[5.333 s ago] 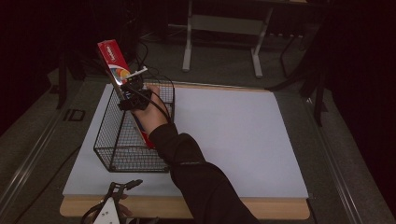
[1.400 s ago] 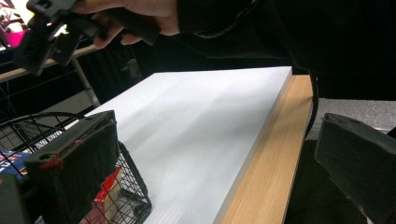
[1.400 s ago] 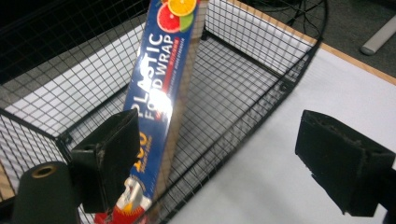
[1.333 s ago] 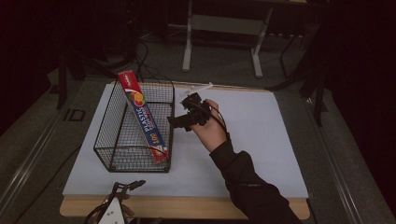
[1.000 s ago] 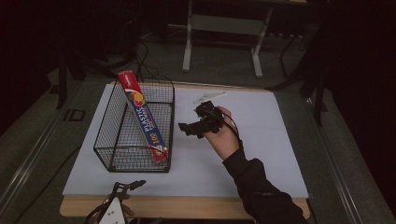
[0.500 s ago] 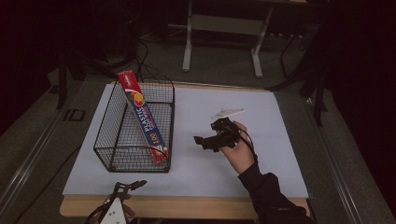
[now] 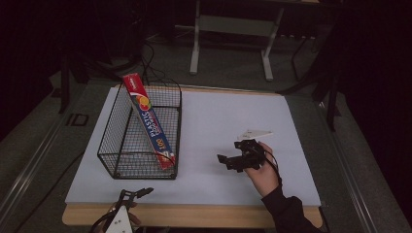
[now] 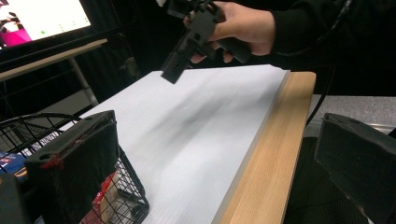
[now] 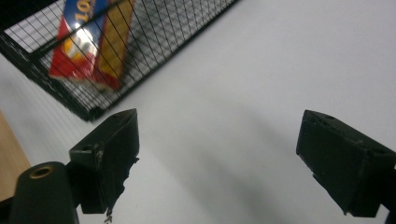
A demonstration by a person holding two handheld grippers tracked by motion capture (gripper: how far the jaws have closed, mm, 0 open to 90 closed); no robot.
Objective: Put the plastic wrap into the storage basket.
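Note:
A long red and blue plastic wrap box (image 7: 148, 119) leans diagonally inside the black wire basket (image 7: 112, 141) at the table's left, its top end above the far rim. Over the white sheet, right of the basket, a hand holds my right gripper (image 7: 230, 151) open and empty. In the right gripper view its jaws (image 9: 229, 154) stand wide apart, with the box (image 9: 91, 37) behind the basket mesh (image 9: 154, 46) ahead. My left gripper (image 7: 130, 196) rests at the table's front edge, open and empty (image 8: 217, 163). Its view shows the basket's corner (image 8: 28, 126) and the right gripper (image 8: 187, 46).
A white sheet (image 7: 218, 111) covers the table, with a wooden edge (image 7: 194, 216) along the front. Metal stand legs (image 7: 228, 43) and cables are on the dark floor behind the table. A lit screen (image 8: 42, 16) sits far off in the left gripper view.
The right gripper let go of the box in the basket, then drew back to the right and toward the front of the table, empty. The left gripper has stayed put.

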